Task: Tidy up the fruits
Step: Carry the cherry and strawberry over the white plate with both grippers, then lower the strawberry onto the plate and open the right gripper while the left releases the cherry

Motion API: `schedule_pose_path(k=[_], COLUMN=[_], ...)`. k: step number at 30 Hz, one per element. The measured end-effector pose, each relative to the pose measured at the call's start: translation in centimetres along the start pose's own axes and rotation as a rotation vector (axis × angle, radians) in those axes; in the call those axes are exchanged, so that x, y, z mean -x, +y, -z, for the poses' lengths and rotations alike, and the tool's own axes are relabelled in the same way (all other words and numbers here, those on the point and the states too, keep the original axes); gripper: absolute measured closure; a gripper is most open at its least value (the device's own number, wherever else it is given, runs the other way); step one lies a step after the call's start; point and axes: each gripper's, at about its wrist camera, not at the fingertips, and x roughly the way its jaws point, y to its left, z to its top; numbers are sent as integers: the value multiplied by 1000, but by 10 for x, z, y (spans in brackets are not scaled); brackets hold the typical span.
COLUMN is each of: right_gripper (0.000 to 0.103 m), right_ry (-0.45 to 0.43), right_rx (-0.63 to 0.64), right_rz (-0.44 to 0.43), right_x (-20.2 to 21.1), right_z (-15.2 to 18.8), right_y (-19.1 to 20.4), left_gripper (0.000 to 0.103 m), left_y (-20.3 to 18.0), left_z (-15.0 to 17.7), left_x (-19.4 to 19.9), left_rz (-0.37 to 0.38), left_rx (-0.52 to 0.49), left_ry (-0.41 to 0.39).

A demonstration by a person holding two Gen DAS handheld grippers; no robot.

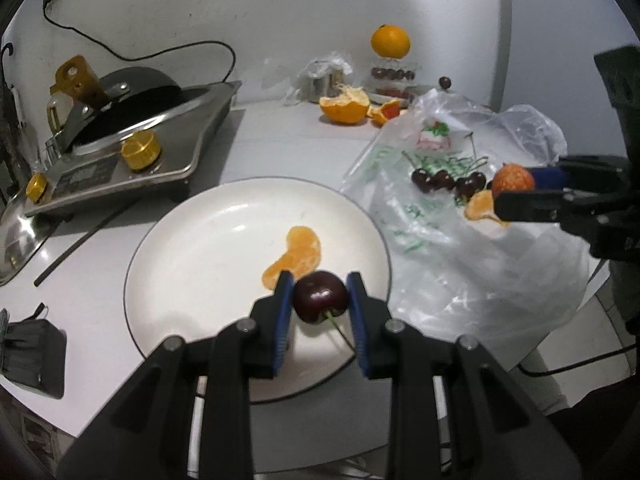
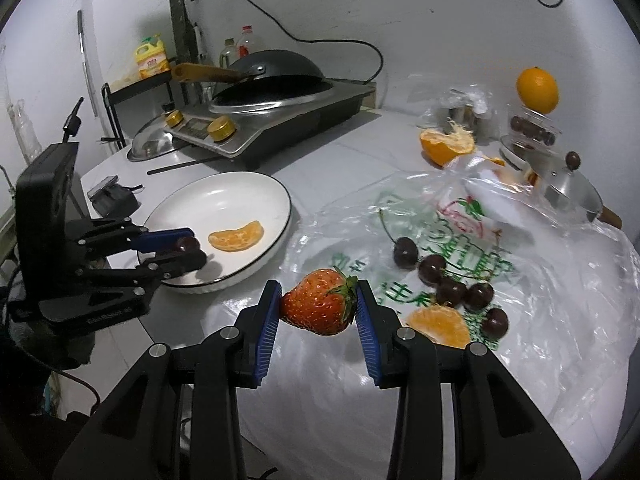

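Note:
My left gripper (image 1: 320, 285) is shut on a dark cherry (image 1: 320, 297), held just above the near part of the white plate (image 1: 192, 236). One orange segment (image 1: 298, 254) lies on that plate. In the right wrist view the left gripper (image 2: 192, 249) hovers over the plate (image 2: 240, 188) with the cherry (image 2: 188, 244) between its pads. My right gripper (image 2: 318, 300) is shut on a red strawberry (image 2: 320, 307), above the clear plastic bag (image 2: 520, 320). Several cherries (image 2: 452, 284) and an orange segment (image 2: 440, 326) lie on the bag.
A steel cooktop (image 2: 280, 120) with a black wok (image 2: 272, 68) stands behind the plate. A half-peeled orange (image 2: 448, 146), a whole orange (image 2: 537, 90) on a clear box and a small steel pot (image 2: 568, 190) crowd the far right. A black box (image 2: 114, 200) sits left of the plate.

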Motion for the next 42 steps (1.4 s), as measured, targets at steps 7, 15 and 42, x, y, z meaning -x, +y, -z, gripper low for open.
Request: schedule_pose_path(k=[7,15,42], right_gripper=[64,64,64], right_ry=[12,21,109], right_rx=[14,38,123], right_rz=[-6,-25,-257], right_x=[-10,-25,-132], right_z=[-8,-21,-60], right_y=[10,29,132], left_gripper=[74,49,48], left_y=[8,26,124], left_z=[1,0,50], left_x=[-8,8,59], left_rz=[14,28,-112], left_rx=[8,44,225], left_ry=[10,-39,-84])
